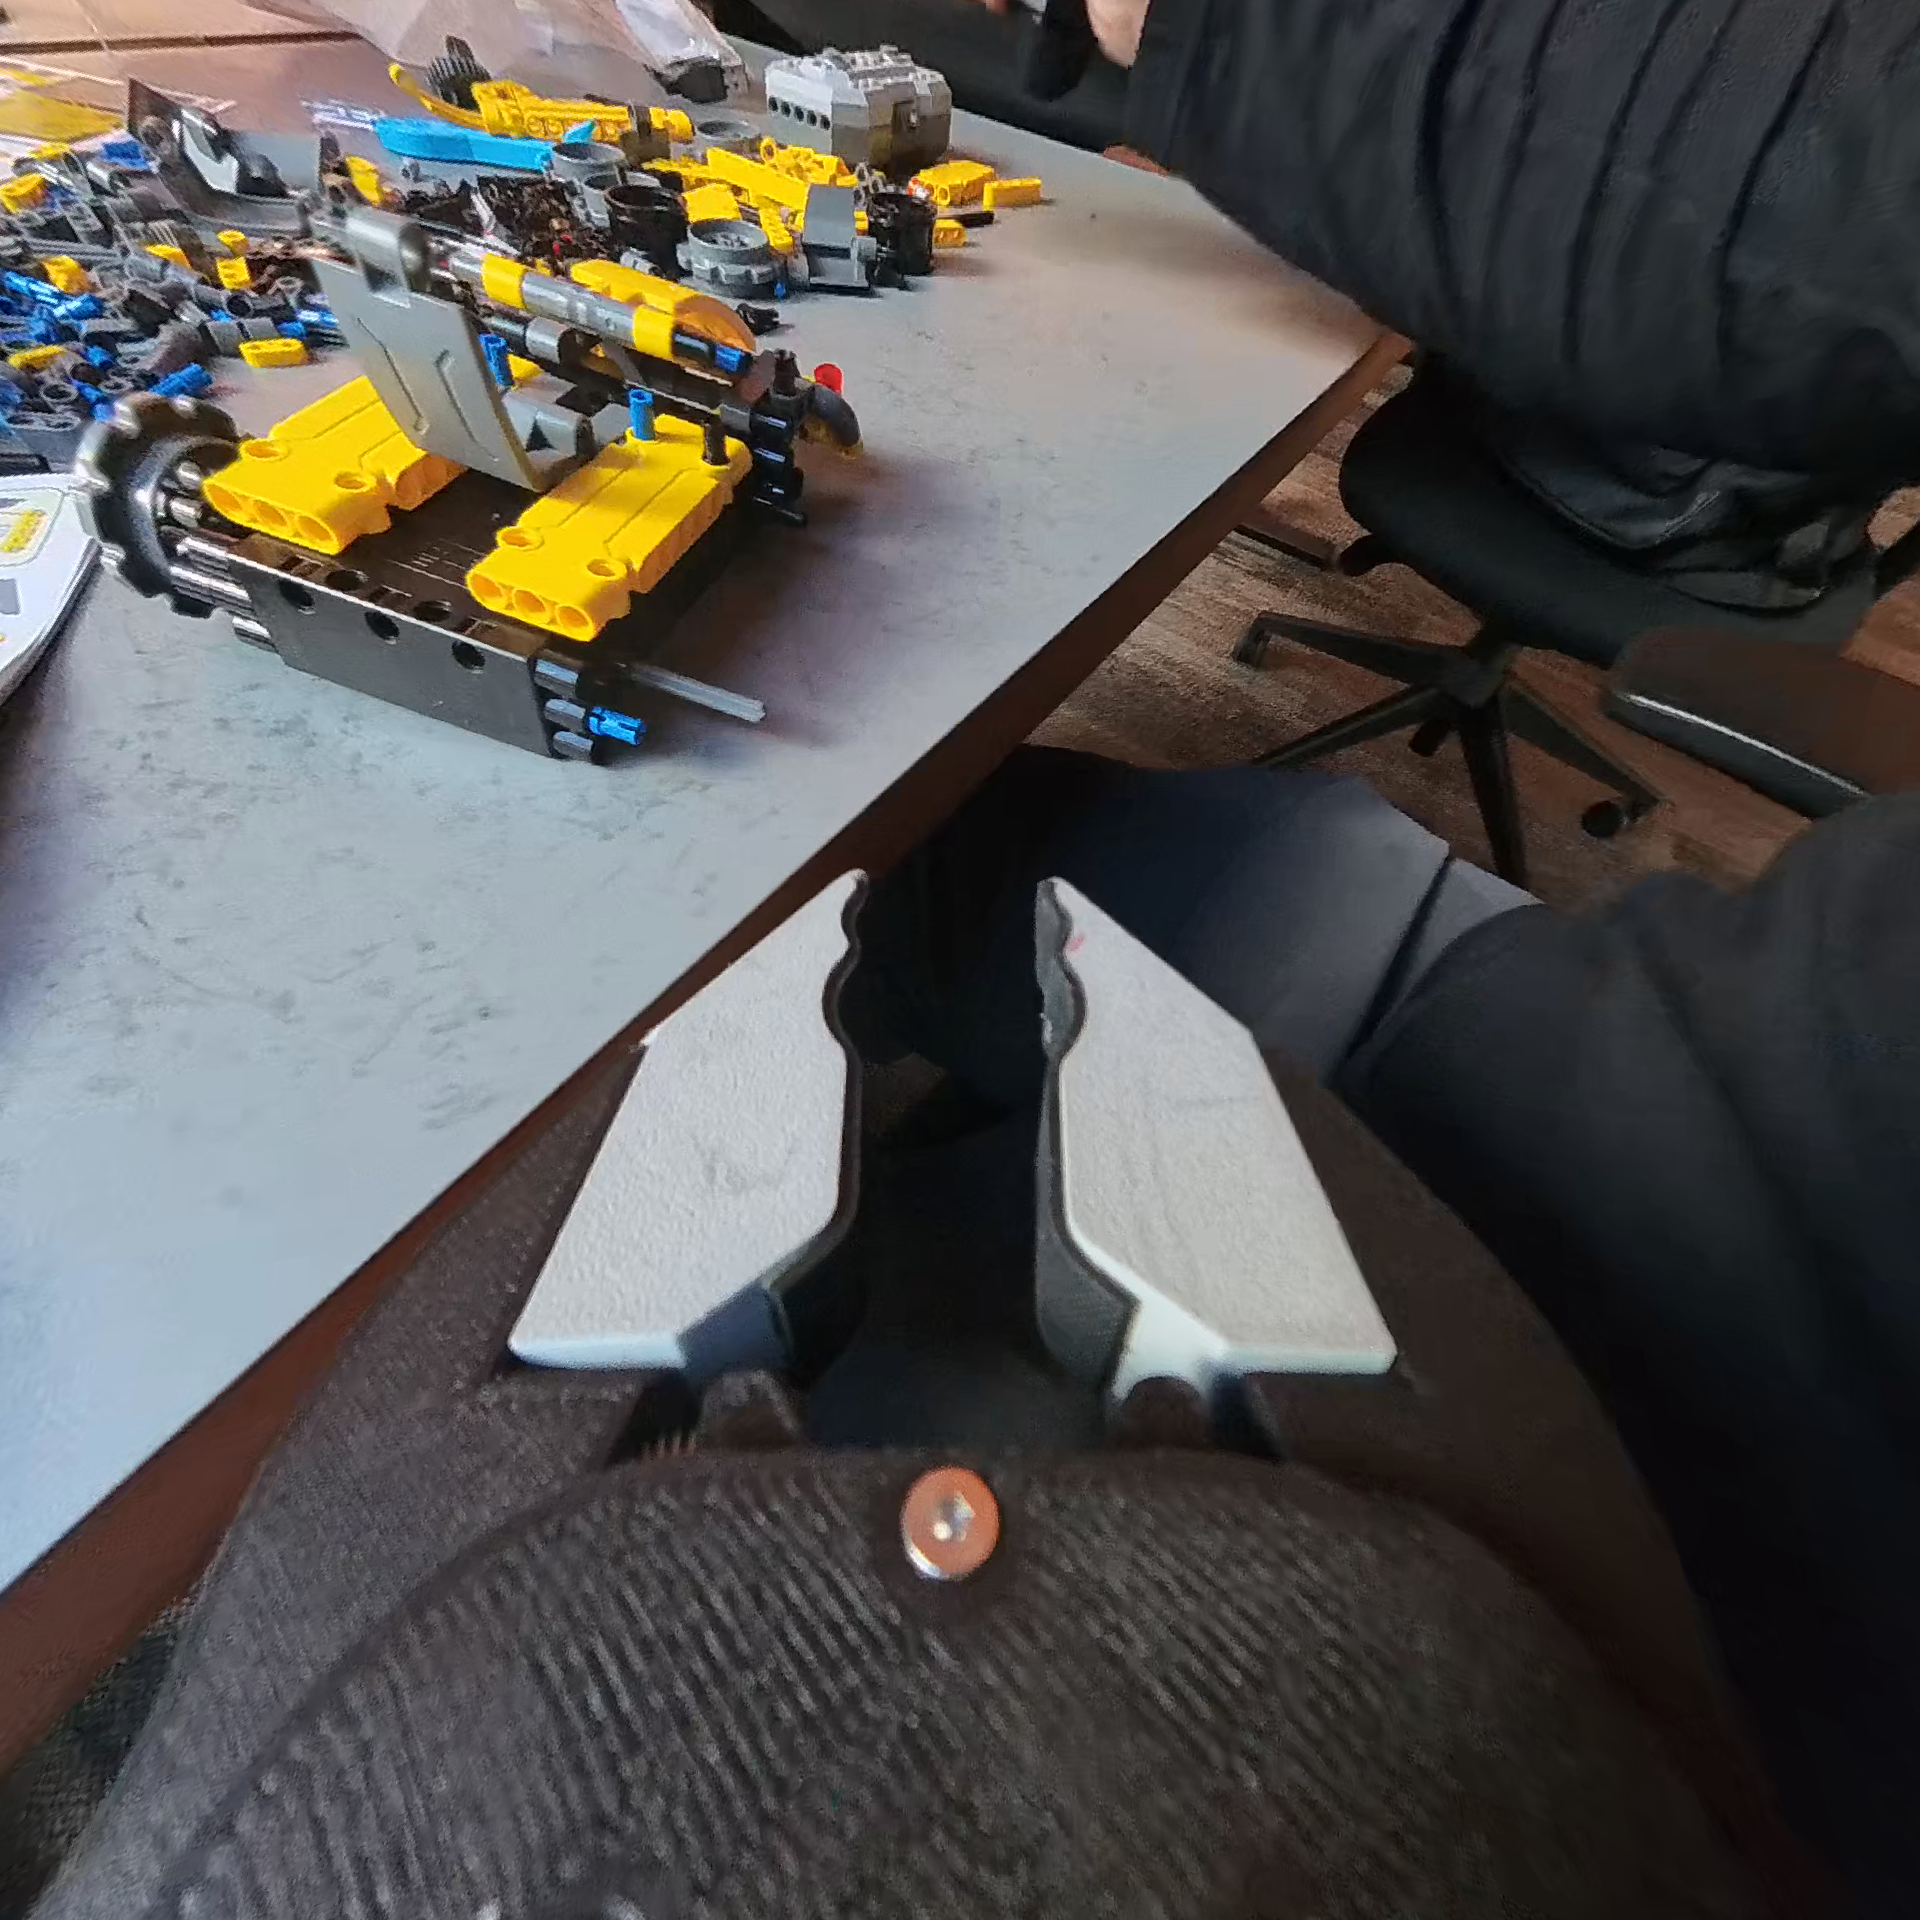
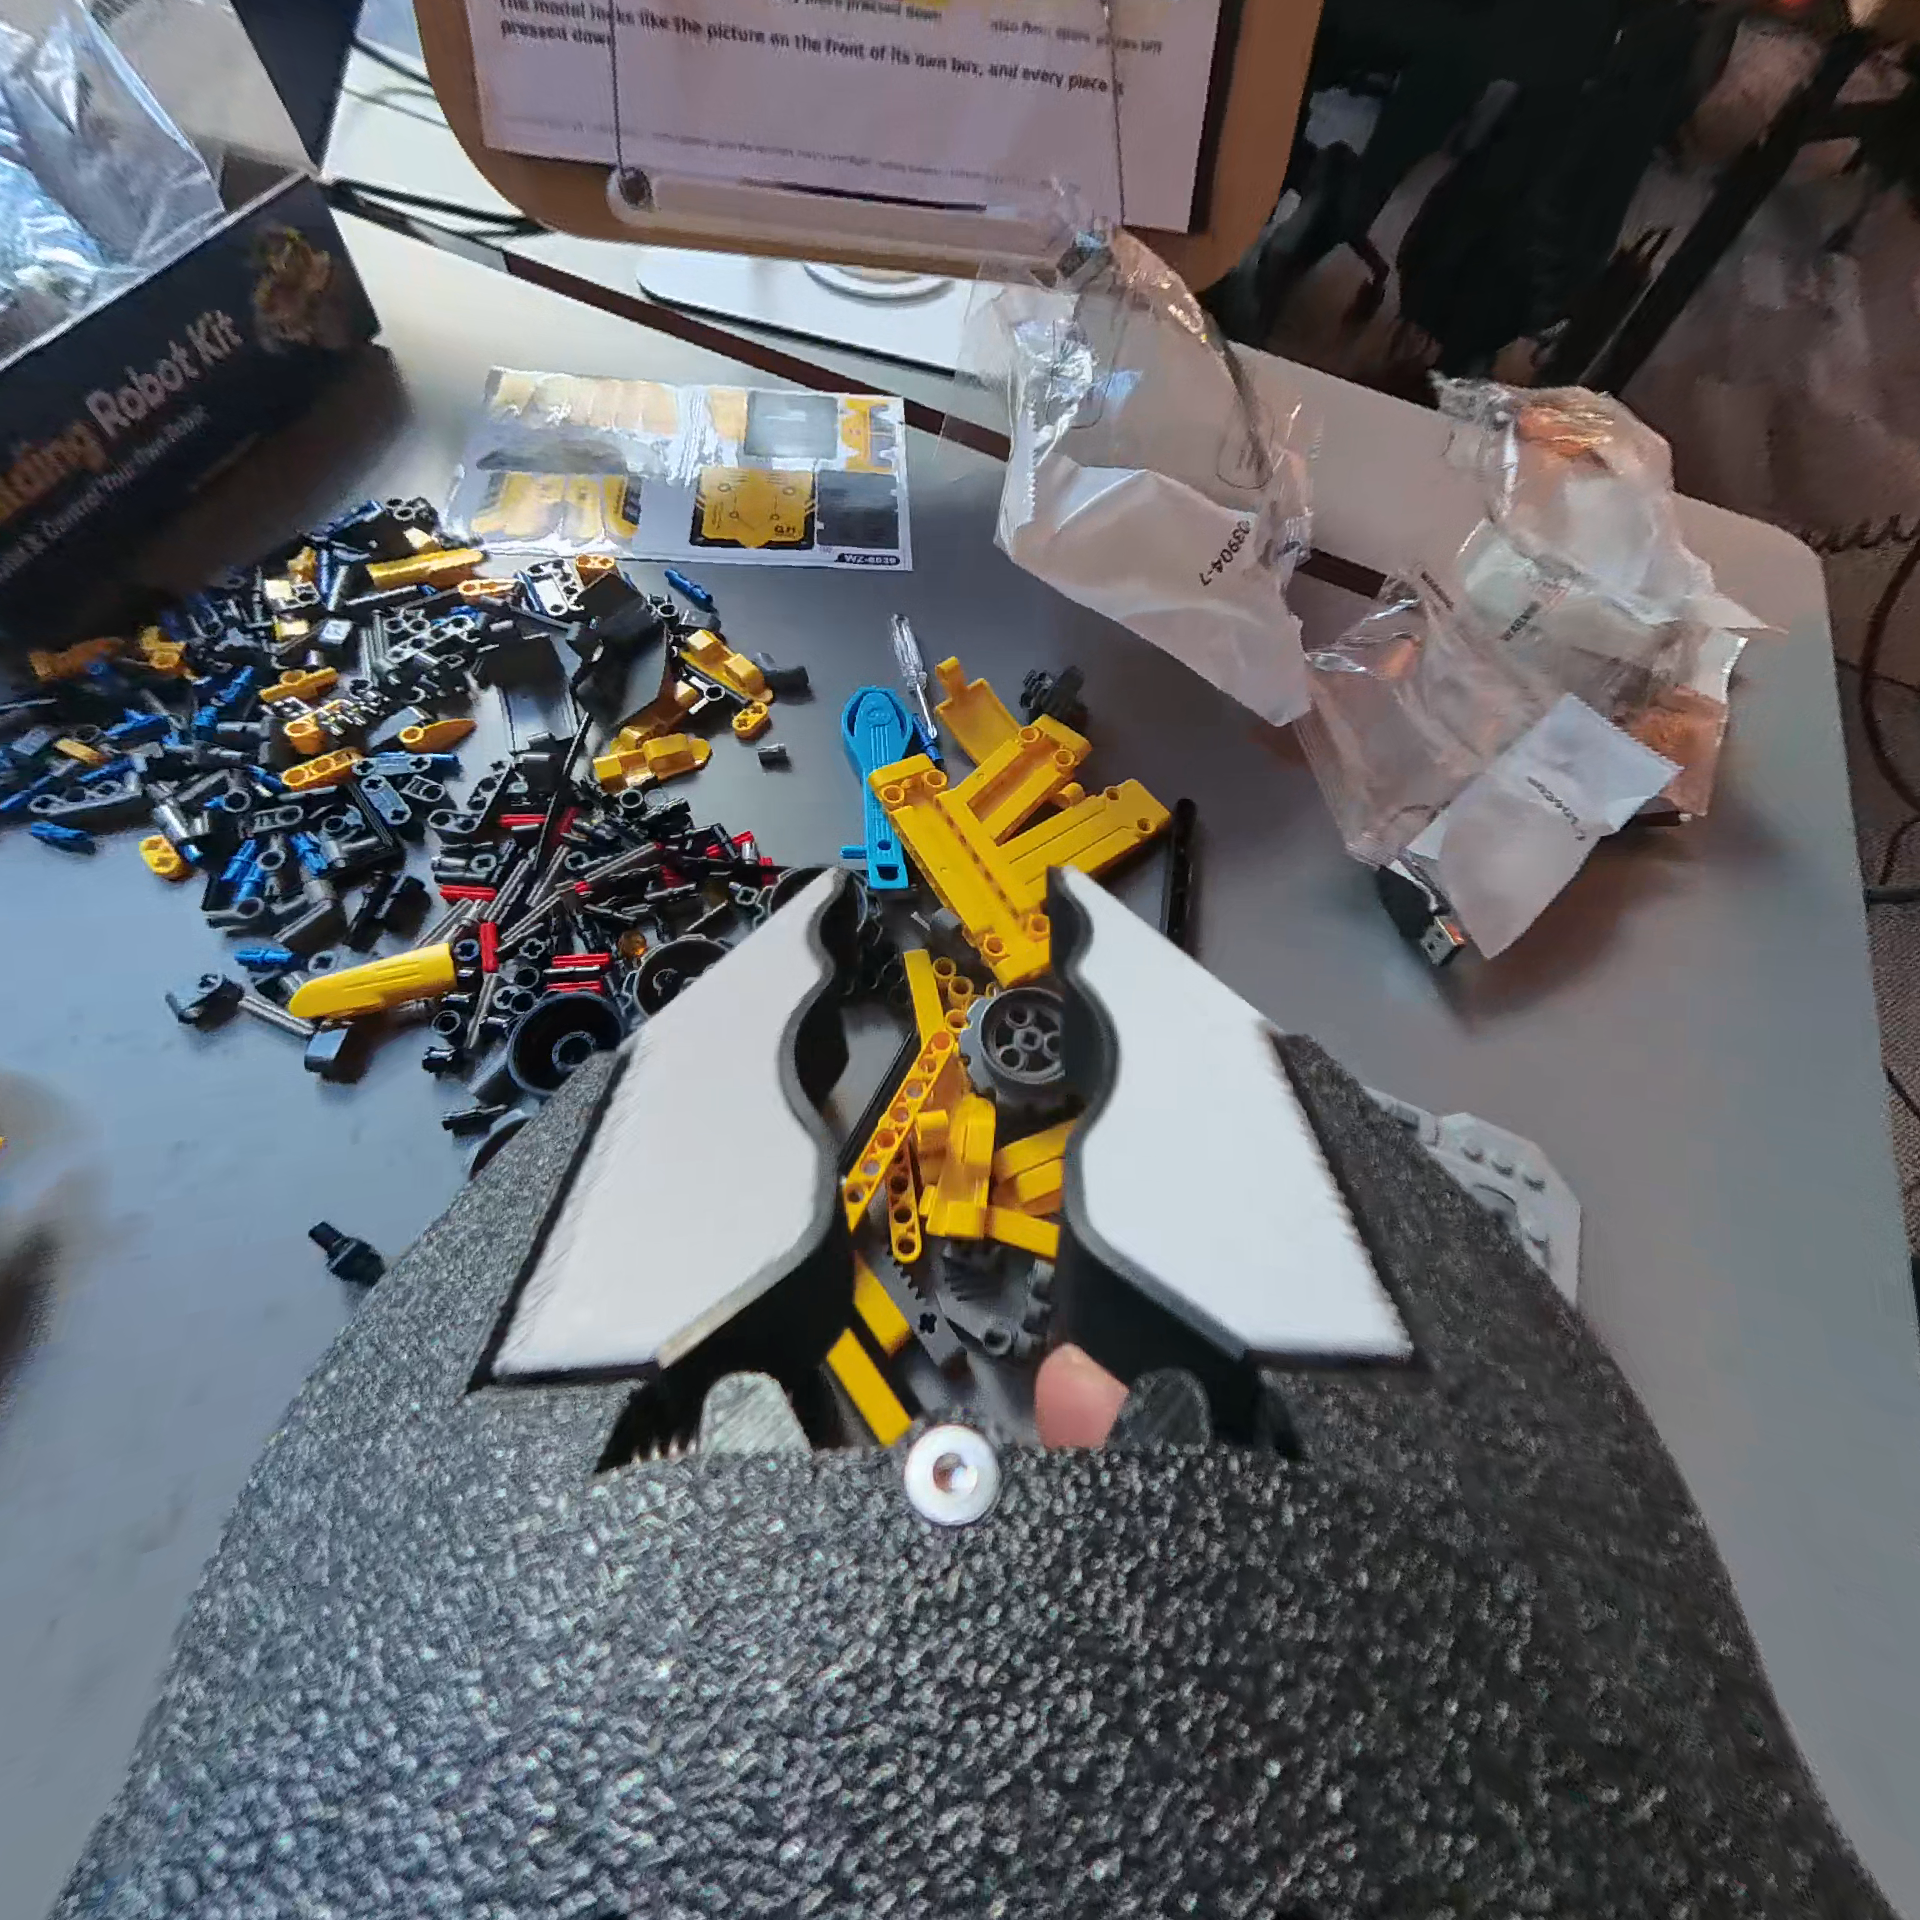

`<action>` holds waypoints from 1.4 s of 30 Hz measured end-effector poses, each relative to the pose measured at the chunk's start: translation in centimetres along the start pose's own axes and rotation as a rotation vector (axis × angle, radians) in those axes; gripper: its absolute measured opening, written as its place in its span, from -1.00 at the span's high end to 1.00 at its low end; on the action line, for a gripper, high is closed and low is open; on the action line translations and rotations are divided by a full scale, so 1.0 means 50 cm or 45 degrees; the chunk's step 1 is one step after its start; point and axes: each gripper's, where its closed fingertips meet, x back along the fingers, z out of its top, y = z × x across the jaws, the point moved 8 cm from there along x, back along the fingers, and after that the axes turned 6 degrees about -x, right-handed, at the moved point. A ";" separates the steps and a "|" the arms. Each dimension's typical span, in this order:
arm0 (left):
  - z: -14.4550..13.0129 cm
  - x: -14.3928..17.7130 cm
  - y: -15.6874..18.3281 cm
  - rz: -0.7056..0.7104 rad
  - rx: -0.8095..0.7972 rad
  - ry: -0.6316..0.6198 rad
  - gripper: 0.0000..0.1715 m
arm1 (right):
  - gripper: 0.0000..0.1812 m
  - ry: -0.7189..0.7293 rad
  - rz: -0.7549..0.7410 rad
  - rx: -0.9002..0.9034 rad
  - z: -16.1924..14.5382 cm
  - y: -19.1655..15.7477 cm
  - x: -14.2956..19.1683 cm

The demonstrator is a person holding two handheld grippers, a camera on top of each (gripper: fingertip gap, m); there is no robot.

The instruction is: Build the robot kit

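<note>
A grey wheel point(image 2: 1023, 1044) lies in a heap of yellow beams point(image 2: 987, 821) between the spread fingers of the right gripper point(image 2: 945, 904), touching neither as far as shows. Loose small parts point(image 2: 343, 790) spread at 10 o'clock, crumpled bags point(image 2: 1507, 665) at 2. The left gripper point(image 1: 951, 894), spread and empty, hangs off the table point(image 1: 312, 1039) edge; a half-built model point(image 1: 468, 499) stands at 11 o'clock, well apart.

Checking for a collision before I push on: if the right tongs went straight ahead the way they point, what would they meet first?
Probably the grey toothed wheel and yellow beams heaped between the open right tongs, though depth is unclear.
</note>
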 end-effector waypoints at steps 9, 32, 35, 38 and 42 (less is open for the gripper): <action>0.000 0.010 0.001 -0.050 0.012 0.017 0.68 | 0.52 -0.141 -0.064 0.032 -0.001 -0.002 -0.093; -0.003 0.001 -0.004 -0.101 0.102 0.010 0.68 | 0.65 -0.781 -0.131 0.065 0.006 0.142 -0.215; -0.003 -0.002 -0.001 -0.113 0.104 0.006 0.68 | 0.68 -0.878 -0.123 0.087 -0.015 0.149 -0.227; -0.005 -0.005 0.001 -0.107 0.073 -0.014 0.68 | 0.91 -0.888 -0.065 0.053 -0.013 0.145 -0.239; -0.006 0.000 -0.002 -0.083 0.047 -0.012 0.69 | 0.92 -0.764 -0.119 0.137 0.028 0.133 -0.217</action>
